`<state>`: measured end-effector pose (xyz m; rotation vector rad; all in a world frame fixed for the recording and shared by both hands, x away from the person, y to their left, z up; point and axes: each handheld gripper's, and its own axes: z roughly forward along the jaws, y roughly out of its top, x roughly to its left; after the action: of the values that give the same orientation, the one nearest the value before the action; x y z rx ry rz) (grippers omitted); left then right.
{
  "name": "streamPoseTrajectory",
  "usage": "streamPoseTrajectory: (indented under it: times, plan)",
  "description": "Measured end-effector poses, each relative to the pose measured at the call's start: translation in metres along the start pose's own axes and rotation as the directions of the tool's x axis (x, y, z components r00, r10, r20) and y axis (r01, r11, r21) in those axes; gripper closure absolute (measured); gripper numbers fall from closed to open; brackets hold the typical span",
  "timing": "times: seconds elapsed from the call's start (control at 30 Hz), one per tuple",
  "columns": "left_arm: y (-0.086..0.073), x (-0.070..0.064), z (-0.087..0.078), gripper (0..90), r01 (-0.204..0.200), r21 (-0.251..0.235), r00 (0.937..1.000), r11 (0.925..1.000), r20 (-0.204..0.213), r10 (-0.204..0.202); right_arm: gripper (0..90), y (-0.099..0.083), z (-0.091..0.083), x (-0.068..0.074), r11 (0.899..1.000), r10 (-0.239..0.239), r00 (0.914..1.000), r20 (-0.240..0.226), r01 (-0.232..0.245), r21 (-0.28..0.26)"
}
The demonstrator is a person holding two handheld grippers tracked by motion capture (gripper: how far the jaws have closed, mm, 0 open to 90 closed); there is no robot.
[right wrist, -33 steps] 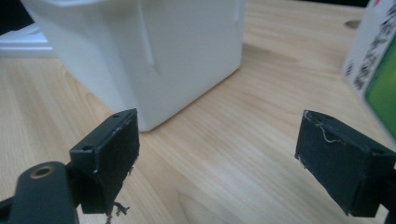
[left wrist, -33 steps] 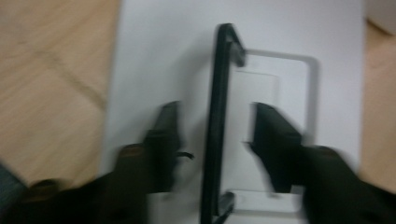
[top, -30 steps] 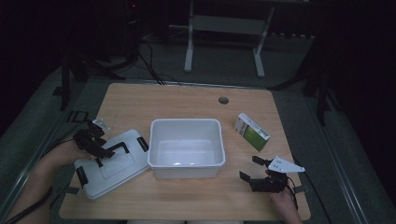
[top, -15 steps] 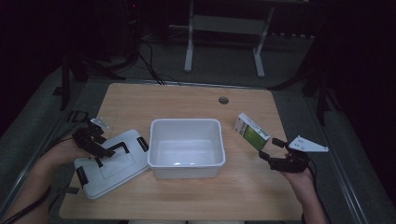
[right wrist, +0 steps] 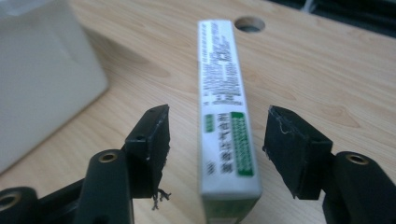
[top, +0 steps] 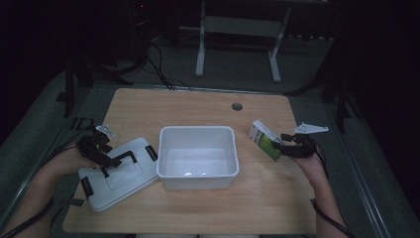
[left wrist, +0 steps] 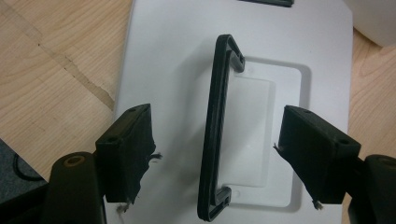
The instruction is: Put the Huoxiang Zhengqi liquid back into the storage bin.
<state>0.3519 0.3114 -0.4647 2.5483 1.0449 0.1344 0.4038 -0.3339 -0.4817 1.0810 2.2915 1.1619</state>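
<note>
A white and green carton (top: 265, 140) (right wrist: 226, 112) stands on edge on the table, right of the white tub (top: 197, 154). My right gripper (top: 284, 145) (right wrist: 215, 149) is open, one jaw on each side of the carton's near end, apart from it. A white lid (top: 116, 171) (left wrist: 177, 60) with a black handle (left wrist: 218, 126) lies flat left of the tub. My left gripper (top: 105, 154) (left wrist: 215, 158) hovers open over the lid, its jaws straddling the handle without touching it.
The wooden table (top: 198, 106) has a round cable hole (top: 237, 106) near its far edge. The tub (right wrist: 42, 79) has nothing inside and stands between both hands. Dark floor, cables and a white stand (top: 237, 29) lie beyond the table.
My right gripper moved from the table's near right corner up and forward to the carton and now brackets it. The left gripper stayed over the lid's handle.
</note>
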Motion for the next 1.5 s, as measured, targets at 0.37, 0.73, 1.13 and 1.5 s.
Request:
streamPoseTrajectory:
  times: [0.37,0.73,1.13,1.5]
  plan:
    - [0.000,0.002,0.001,26.3,0.001,0.010,1.0000,0.9999,-0.003,-0.001,50.3,0.005,0.029,-0.007,0.989,-0.019,0.9997,-0.018,0.022,0.149]
    - [-0.001,0.004,0.003,26.3,0.011,0.008,0.9999,0.9999,0.010,-0.011,61.1,0.010,0.042,-0.002,0.974,-0.031,0.9995,0.003,0.029,0.224]
    - [-0.001,0.003,0.002,26.4,0.011,0.005,0.9998,0.9999,0.016,-0.011,64.5,0.016,0.029,-0.003,0.974,-0.045,0.9985,0.031,0.037,0.222]
    - [0.000,0.001,-0.001,26.4,0.003,0.010,0.9999,0.9999,0.011,-0.003,64.8,0.027,-0.007,0.005,0.988,-0.056,0.9984,0.000,0.055,0.144]
